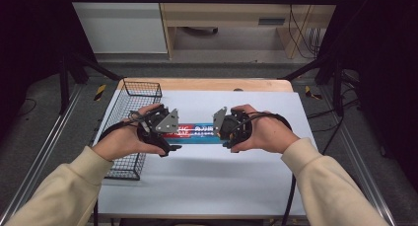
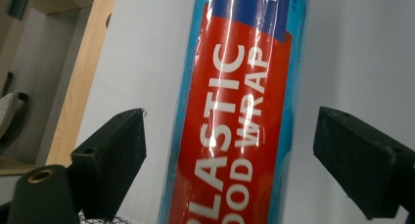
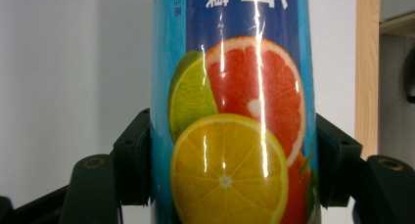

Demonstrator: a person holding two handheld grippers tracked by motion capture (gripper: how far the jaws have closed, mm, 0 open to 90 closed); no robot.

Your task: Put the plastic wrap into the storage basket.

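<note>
A long roll of plastic food wrap (image 1: 196, 131), blue with a red label and printed citrus fruit, lies across the white table top between both hands. My left gripper (image 1: 173, 135) is at its left end. In the left gripper view that gripper (image 2: 230, 160) is open, and the roll (image 2: 235, 111) passes between the jaws with a gap on each side. My right gripper (image 1: 224, 131) is at the right end. In the right gripper view its jaws press both sides of the roll (image 3: 235, 136), so this gripper (image 3: 235, 160) is shut on it.
A black wire basket (image 1: 140, 84) stands along the left edge of the white table top (image 1: 207, 186), just behind the left hand. A wooden strip (image 1: 207, 84) borders the far edge. Beyond it are the floor and shelving.
</note>
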